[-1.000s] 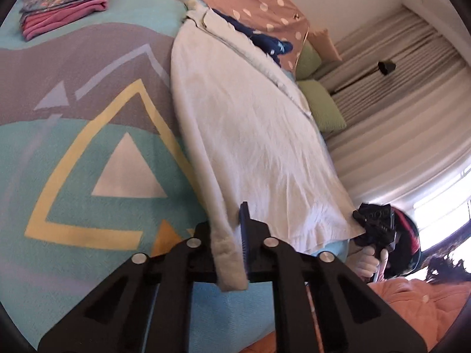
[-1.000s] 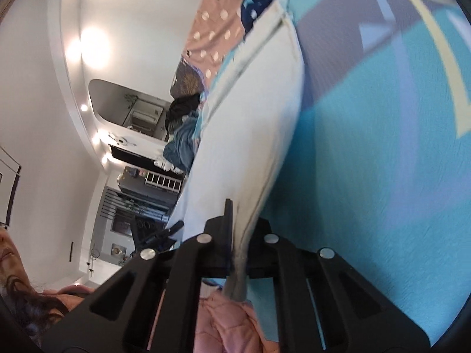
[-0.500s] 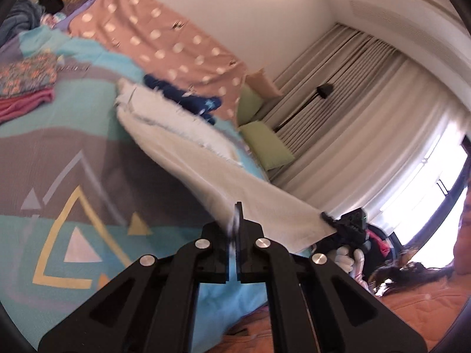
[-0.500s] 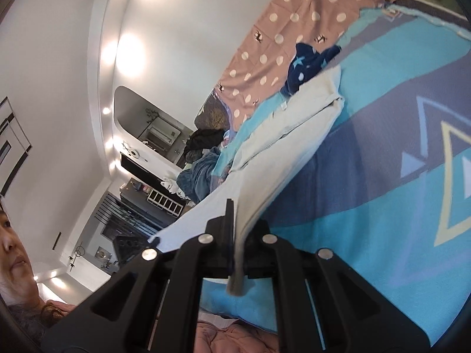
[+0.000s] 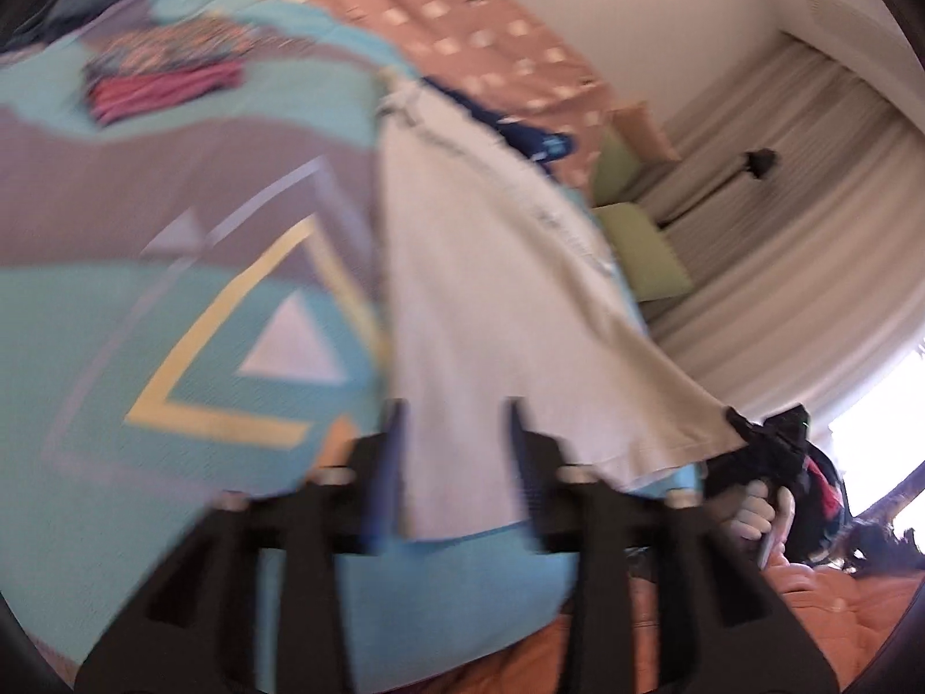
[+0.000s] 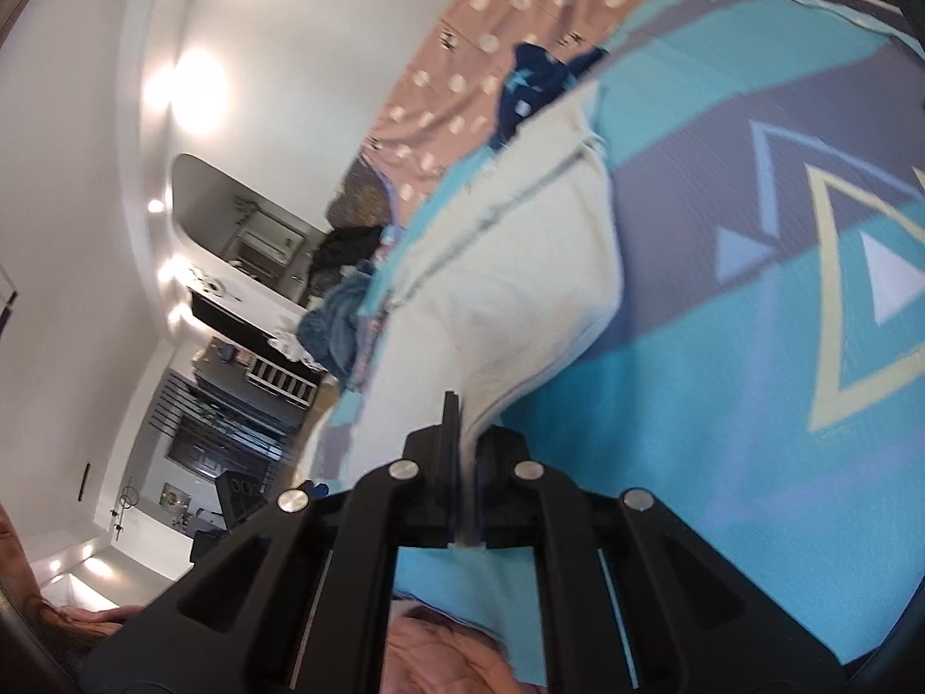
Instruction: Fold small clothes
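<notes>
A white garment point(image 5: 491, 289) lies lengthwise on the teal and purple bedspread point(image 5: 202, 347). My left gripper point(image 5: 457, 410) is at its near edge with the jaws opening. The cloth's edge hangs loose between the fingers, and neither pad presses on it. The picture is blurred by motion. My right gripper point(image 6: 465, 428) is shut on the garment point(image 6: 520, 301) at its near corner and holds that corner lifted off the bedspread point(image 6: 751, 405). The left wrist view shows this right gripper point(image 5: 769, 439) at the garment's right corner, with a hand point(image 5: 757, 515) under it.
A folded stack of pink and floral clothes point(image 5: 162, 81) sits at the far left of the bed. A navy garment point(image 5: 532, 133) lies beyond the white one, before a pink dotted cover point(image 5: 433, 6). Green pillows point(image 5: 642, 254) and curtains point(image 5: 780, 231) stand on the right. An orange quilt point(image 5: 838, 607) is near.
My left jaws were shut on the garment's edge and have come apart, letting it go. The cloth was lifted taut half a second ago and has sunk towards the bed. The right grip is unchanged.
</notes>
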A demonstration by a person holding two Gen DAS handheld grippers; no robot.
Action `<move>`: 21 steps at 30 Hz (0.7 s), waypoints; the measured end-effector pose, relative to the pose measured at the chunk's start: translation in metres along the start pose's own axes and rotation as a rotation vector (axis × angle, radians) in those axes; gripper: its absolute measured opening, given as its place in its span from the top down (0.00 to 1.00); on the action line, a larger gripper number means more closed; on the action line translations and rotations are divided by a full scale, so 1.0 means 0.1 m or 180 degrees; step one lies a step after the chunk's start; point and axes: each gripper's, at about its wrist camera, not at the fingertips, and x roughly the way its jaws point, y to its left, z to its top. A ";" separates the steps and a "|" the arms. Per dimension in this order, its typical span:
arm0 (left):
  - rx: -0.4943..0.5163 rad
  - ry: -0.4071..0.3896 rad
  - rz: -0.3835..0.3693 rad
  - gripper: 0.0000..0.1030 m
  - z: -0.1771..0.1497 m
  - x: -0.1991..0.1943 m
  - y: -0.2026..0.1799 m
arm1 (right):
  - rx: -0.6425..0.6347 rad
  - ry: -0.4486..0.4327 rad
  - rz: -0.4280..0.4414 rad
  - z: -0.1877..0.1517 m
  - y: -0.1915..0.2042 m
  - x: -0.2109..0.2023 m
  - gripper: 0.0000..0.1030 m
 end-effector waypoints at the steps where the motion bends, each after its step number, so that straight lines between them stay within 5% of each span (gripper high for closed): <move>1: -0.0022 0.0022 0.0026 0.45 -0.01 0.02 0.02 | 0.0016 0.0020 -0.0045 -0.01 -0.03 0.00 0.96; 9: 0.0102 0.0301 -0.0105 0.36 0.08 0.33 0.03 | 0.0147 0.0129 -0.0189 -0.10 -0.26 0.07 0.94; 10: 0.0057 0.0289 -0.0168 0.40 0.11 0.36 0.03 | 0.0165 0.0130 -0.0188 -0.12 -0.28 0.07 0.94; 11: -0.0031 0.0290 -0.0294 0.76 0.13 0.41 0.05 | 0.0189 0.0131 -0.0186 -0.13 -0.30 0.08 0.94; 12: -0.0160 0.0329 -0.0392 0.97 0.13 0.49 0.06 | 0.0209 0.0130 -0.0192 -0.13 -0.31 0.08 0.94; 16: -0.0336 0.0155 -0.0578 0.98 0.08 0.51 -0.01 | 0.0238 0.0100 -0.0184 -0.14 -0.32 0.07 0.94; 21: -0.0130 -0.0498 -0.0813 0.99 0.27 -0.09 -0.31 | 0.0240 -0.0015 0.0007 -0.12 -0.23 -0.04 0.95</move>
